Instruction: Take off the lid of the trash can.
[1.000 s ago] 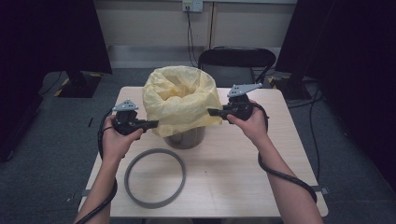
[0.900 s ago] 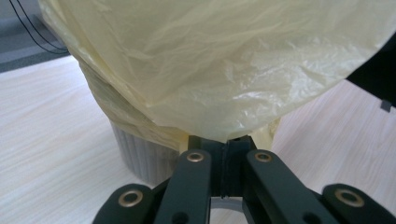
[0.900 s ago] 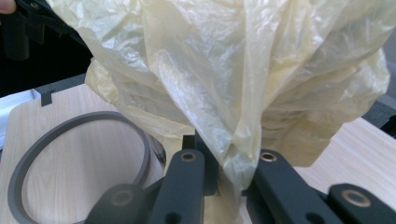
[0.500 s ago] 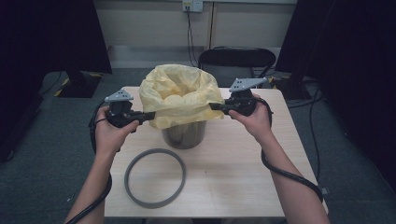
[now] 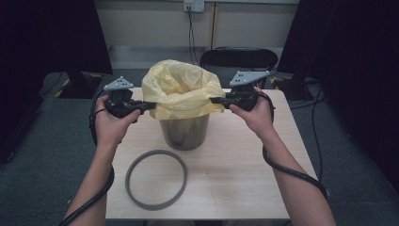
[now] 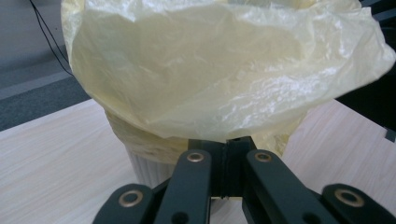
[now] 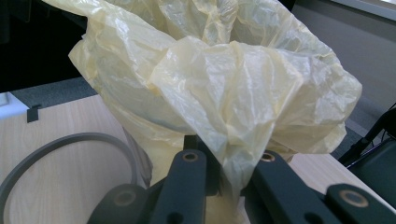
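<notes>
A yellow plastic bag (image 5: 182,92) is sitting in a dark grey bin (image 5: 184,133) that is standing upright, its long axis vertical and its mouth pointing up, a little toward twelve o'clock from the middle of the pale wooden bench (image 5: 235,169). The bag's mouth is opening upward too, and its loose rim is draping over the bin's top edge and down the outside wall. The left tool (image 5: 149,106) is lying level at nine o'clock of the bin, pointing toward three o'clock; its jaws are standing closed on the bag's hem, and in the left gripper view the film (image 6: 224,74) is hanging over the pinched tips of the left tool (image 6: 227,147). The right tool (image 5: 215,100) is lying level at three o'clock of the bin, pointing toward nine o'clock; its jaws are likewise closed on the opposite hem, and in the right gripper view a fold of the bag (image 7: 233,107) is running down between the jaws of the right tool (image 7: 227,179). The bag is stretching between the two tools along the nine-to-three line. A grey ring (image 5: 156,179) is lying flat on the bench at seven o'clock of the bin, apart from it. No readable writing is showing on the bag, bin or ring.
</notes>
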### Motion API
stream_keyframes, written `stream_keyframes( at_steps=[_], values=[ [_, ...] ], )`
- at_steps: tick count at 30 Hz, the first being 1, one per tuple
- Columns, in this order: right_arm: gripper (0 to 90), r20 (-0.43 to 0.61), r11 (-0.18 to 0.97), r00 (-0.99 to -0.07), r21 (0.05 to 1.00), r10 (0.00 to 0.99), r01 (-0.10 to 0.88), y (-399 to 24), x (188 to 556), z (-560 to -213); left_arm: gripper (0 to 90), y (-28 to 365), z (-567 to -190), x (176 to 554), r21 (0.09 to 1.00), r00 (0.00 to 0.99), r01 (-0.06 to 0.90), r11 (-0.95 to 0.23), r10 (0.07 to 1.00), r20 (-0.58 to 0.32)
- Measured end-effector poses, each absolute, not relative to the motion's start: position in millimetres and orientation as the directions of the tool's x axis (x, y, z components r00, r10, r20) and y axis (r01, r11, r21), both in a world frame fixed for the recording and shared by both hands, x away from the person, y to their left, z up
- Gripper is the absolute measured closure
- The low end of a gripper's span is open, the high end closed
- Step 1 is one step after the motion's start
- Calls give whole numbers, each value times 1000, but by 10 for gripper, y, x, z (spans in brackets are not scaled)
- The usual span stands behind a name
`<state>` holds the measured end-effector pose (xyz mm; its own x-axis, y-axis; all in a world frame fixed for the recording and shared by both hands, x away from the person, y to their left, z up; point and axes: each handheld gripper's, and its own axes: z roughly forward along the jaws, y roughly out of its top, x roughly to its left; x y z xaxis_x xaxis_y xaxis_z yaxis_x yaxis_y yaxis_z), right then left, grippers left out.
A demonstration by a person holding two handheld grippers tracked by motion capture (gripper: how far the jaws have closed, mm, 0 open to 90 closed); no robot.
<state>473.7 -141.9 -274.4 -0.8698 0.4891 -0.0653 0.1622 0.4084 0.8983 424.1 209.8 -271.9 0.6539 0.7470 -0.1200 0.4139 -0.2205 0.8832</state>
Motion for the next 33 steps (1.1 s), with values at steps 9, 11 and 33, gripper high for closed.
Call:
stream_keyframes(
  at_steps=[9, 11, 33],
  values=[
    [869, -77, 403, -864, 903, 497, 151, -1371, 4770, -2708, 900, 2059, -2693, 4297, 879, 642, 428, -210, 755, -133],
    [870, -68, 395, -870, 906, 488, 150, -1367, 4770, -2709, 900, 2078, -2700, 4280, 882, 643, 425, -205, 754, -135],
    [885, -46, 354, -879, 924, 474, 143, -1481, 4693, -2658, 900, 2190, -2484, 4184, 872, 660, 444, -206, 733, -163]
  ],
)
